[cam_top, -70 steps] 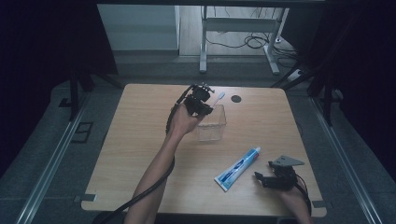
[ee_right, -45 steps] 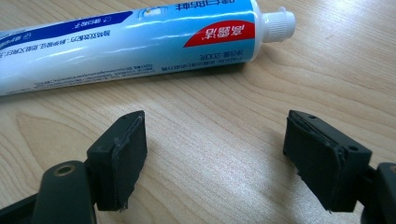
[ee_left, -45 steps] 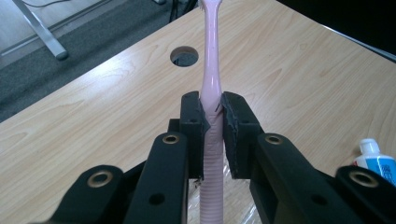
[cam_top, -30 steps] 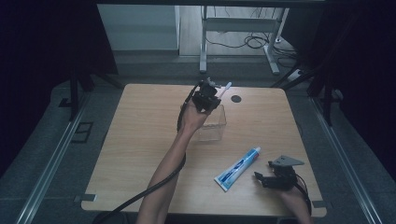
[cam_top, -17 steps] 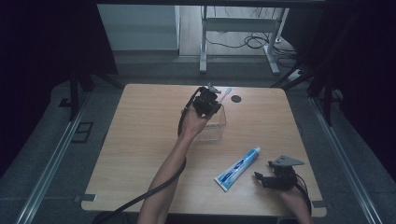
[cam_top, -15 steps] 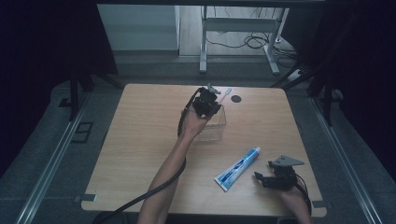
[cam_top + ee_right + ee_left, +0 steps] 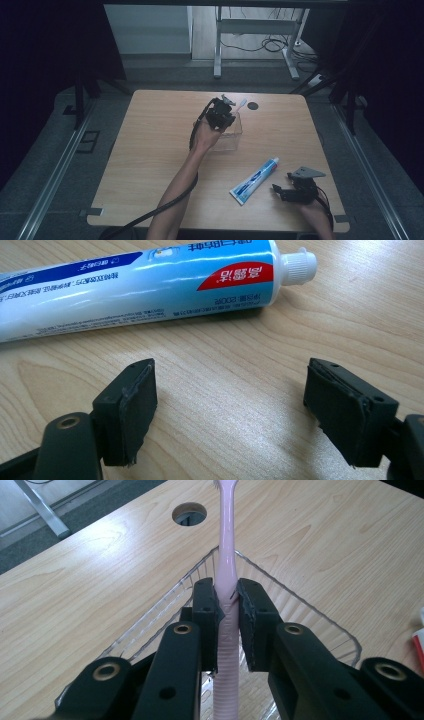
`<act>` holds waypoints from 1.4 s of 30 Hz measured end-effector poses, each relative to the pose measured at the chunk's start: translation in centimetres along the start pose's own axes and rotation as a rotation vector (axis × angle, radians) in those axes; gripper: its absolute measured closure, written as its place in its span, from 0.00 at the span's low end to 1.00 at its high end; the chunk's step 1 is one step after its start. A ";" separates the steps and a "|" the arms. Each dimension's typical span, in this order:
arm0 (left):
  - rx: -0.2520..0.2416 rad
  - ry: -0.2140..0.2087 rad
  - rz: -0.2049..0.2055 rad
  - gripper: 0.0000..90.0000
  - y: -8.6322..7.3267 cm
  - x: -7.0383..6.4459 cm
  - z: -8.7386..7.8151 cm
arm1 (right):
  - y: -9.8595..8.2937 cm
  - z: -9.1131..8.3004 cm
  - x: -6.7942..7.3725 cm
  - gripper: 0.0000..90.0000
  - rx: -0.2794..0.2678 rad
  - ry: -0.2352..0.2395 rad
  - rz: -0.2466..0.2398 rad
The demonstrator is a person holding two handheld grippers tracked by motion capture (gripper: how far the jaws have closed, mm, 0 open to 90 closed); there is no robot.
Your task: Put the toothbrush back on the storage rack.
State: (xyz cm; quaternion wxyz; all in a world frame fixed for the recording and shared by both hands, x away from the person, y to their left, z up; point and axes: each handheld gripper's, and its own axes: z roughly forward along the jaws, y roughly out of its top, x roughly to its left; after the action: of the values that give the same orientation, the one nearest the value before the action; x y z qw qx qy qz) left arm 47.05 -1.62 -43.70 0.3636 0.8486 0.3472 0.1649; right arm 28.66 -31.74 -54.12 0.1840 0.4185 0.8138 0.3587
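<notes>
My left gripper (image 7: 222,115) (image 7: 227,615) is shut on a pink toothbrush (image 7: 226,565), gripping its handle over a clear plastic tray (image 7: 231,135) (image 7: 310,625) at mid table. The brush head (image 7: 242,103) points toward the far edge. A blue and white toothpaste tube (image 7: 254,180) (image 7: 145,282) lies on the table at the front right, its white cap toward the tray. My right gripper (image 7: 286,191) (image 7: 230,412) rests open on the wood just beside the tube, nothing between its jaws.
The wooden table (image 7: 150,150) has a round cable hole (image 7: 252,105) (image 7: 189,513) near its far edge, just beyond the tray. Metal desk legs (image 7: 217,45) and cables stand on the floor behind the table.
My left gripper has carried the toothbrush to the right and slightly nearer, from the tray's far left corner to over the tray. The right gripper and the tube have stayed put.
</notes>
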 end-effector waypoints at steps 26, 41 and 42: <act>0.064 -0.018 0.002 0.88 -1.2 -0.4 1.0 | 0.0 0.0 0.0 0.24 0.001 0.000 0.001; 0.117 0.011 0.040 0.87 -1.2 -0.8 1.2 | 0.0 0.0 0.0 0.24 0.001 0.000 0.001; 0.125 0.013 0.043 0.87 -1.2 -0.8 1.3 | 0.0 0.0 0.0 0.24 0.000 0.000 0.001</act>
State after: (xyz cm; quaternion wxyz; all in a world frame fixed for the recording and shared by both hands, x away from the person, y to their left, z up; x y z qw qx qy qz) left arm 46.62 -2.26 -45.44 0.3039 0.8758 0.3408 0.1563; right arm 28.66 -31.73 -54.12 0.1836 0.4190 0.8137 0.3587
